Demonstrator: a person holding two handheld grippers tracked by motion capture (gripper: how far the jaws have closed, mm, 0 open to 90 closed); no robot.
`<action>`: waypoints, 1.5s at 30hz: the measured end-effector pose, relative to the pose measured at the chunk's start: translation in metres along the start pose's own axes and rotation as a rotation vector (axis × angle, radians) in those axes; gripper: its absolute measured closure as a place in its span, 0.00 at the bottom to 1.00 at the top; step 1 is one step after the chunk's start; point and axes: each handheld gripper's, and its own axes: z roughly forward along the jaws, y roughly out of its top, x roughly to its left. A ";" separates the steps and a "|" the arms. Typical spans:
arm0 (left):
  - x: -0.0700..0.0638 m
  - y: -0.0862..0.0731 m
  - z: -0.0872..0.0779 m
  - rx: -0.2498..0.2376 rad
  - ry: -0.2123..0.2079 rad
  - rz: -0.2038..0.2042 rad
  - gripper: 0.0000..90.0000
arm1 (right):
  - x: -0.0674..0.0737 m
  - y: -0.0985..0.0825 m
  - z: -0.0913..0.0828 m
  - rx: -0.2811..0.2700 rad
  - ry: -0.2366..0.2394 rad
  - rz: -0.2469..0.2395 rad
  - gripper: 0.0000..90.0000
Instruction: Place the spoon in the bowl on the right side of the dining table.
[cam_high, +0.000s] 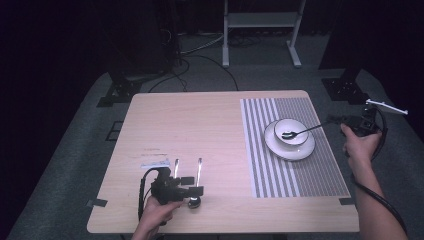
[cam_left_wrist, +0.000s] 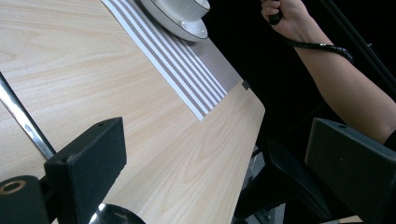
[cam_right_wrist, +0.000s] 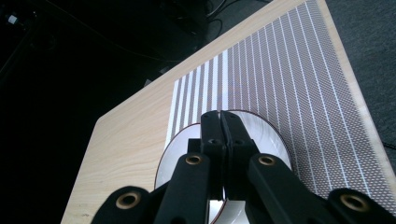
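The left hand-held gripper (cam_high: 190, 187) is held low at the near edge of the table (cam_high: 200, 130), its jaws spread wide apart and holding nothing. 2 spoons are laid side by side on the bare wood here: 1 spoon (cam_high: 176, 167) lies just left of the jaws, and the other spoon (cam_high: 198, 185) runs between them with its bowl at the near end. In the left gripper view its shiny bowl is seen just under the left jaw, so the gripper is judged to be set for a pick, though nothing is clamped yet.

On the far right, a striped mat (cam_high: 292, 145) is spread under a plate (cam_high: 290, 142) with a bowl (cam_high: 291, 131) stacked on it, probably as a place setting. A third spoon (cam_high: 302, 132) rests with its head inside the bowl and its handle slanting out toward the right hand-held gripper (cam_high: 361, 124). The jaws of that gripper are seen pressed together in the right gripper view, directly above the plate; the handle appears to be gripped by them, though the contact itself is too small to confirm. The spoon is judged to be placed into the bowl.
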 end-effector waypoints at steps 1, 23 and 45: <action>0.000 0.000 0.000 -0.001 0.000 -0.001 0.04 | 0.000 0.000 0.000 0.001 -0.001 0.001 0.99; 0.001 0.000 0.001 0.003 0.001 0.001 0.04 | -0.021 -0.010 0.006 0.018 -0.001 0.033 0.98; 0.001 0.000 0.001 0.004 0.002 -0.002 0.04 | -0.028 -0.016 0.005 0.042 0.048 0.042 0.59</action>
